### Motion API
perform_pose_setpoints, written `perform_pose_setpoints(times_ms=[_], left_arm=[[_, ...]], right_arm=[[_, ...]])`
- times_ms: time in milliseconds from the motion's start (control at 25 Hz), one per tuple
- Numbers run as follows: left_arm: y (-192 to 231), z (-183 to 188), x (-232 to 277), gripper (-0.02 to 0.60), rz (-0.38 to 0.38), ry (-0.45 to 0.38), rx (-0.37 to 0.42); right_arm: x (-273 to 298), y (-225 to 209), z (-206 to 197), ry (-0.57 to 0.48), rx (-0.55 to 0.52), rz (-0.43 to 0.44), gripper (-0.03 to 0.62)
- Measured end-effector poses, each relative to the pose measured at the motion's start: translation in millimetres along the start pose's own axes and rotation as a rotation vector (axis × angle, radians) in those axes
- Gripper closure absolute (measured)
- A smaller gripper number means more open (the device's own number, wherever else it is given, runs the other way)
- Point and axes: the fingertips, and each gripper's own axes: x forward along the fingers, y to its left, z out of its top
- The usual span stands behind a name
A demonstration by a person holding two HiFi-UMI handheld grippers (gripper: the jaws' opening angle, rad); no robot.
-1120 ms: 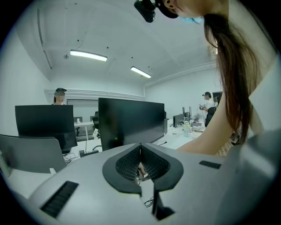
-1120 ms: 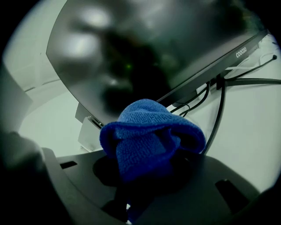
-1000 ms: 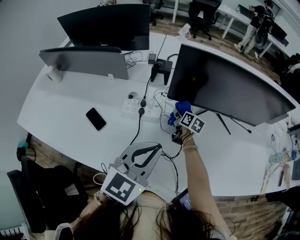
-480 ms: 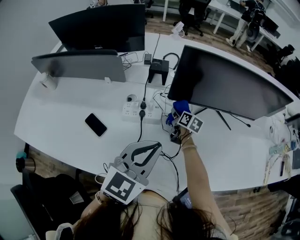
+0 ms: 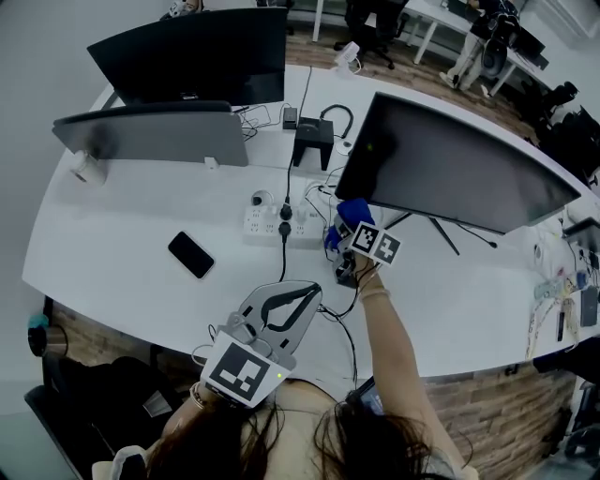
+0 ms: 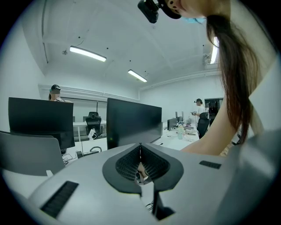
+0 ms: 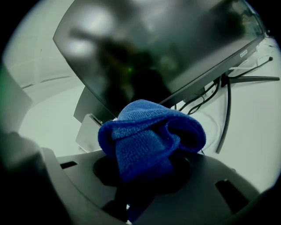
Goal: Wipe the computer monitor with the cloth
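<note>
Blue cloth sat clamped in the right gripper, mid-frame, beside the monitor. Only its own view showed the left gripper closed.

White curved desk over brown plank floor (black office chairs beyond), strip lights overhead

- The left hand-held gripper is held low, close to the person's body, its jaws pressed together with nothing between them.
- The bare right forearm is stretched forward.
- The right hand-held gripper, at that arm's end, has its jaws clamped on a bunched blue cloth.
</note>
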Motion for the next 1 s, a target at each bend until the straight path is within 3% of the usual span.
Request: perform_pose_setpoints(times_ms=[640,1000], left_arm=[[21,-6,-28,0.572,-0.009,0.001,0.006],[33,-12,-41,0.572,-0.016,-0.003,0.001]], right_arm=[[6,24,-5,-0.033,0.041,0.009,0.453],[10,42,-10,-0.023,-0.069,-0.016,0.453]])
